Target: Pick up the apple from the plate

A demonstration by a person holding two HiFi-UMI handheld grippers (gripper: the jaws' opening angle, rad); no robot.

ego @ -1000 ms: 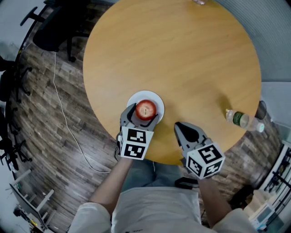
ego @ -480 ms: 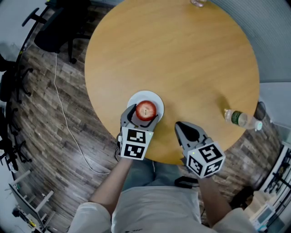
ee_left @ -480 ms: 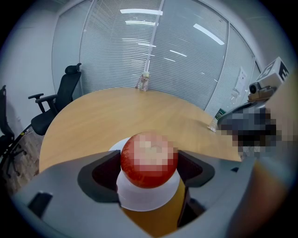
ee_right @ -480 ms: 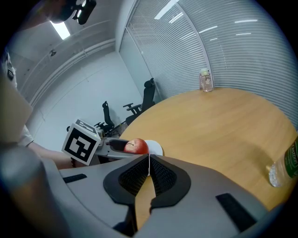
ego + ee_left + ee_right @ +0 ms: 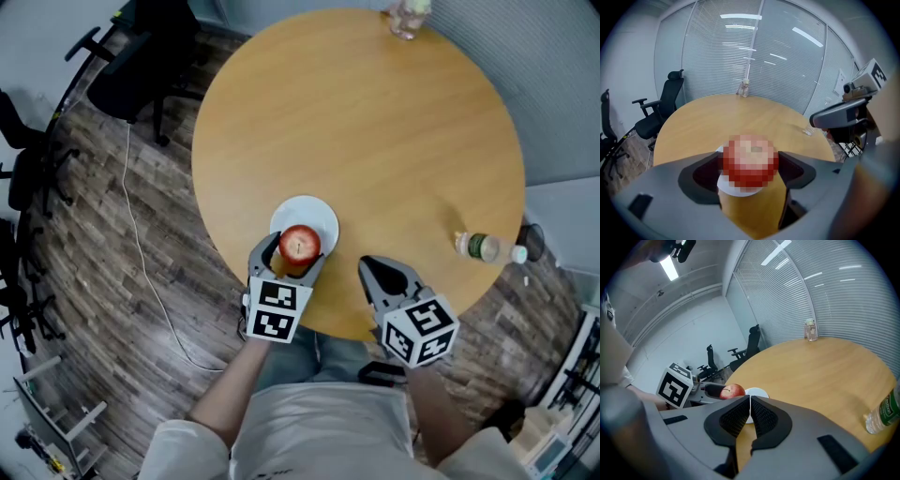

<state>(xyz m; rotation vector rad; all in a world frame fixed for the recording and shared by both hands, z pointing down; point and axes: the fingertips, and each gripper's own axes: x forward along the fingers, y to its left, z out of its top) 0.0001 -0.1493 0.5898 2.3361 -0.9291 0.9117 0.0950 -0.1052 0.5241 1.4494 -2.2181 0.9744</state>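
Note:
A red apple sits between the jaws of my left gripper, which is shut on it. In the head view the apple overlaps the near rim of the small white plate. In the left gripper view the apple hangs above the plate, which shows below it. My right gripper stays shut and empty over the table's near edge, to the right of the plate. The right gripper view shows the apple and the plate just beyond its closed jaws.
The round wooden table carries a water bottle lying at the right edge and a clear jar at the far edge. Black office chairs and a cable are on the wood floor to the left.
The apple has come off the plate's centre toward the near rim, held in the left gripper. The right gripper has hardly moved.

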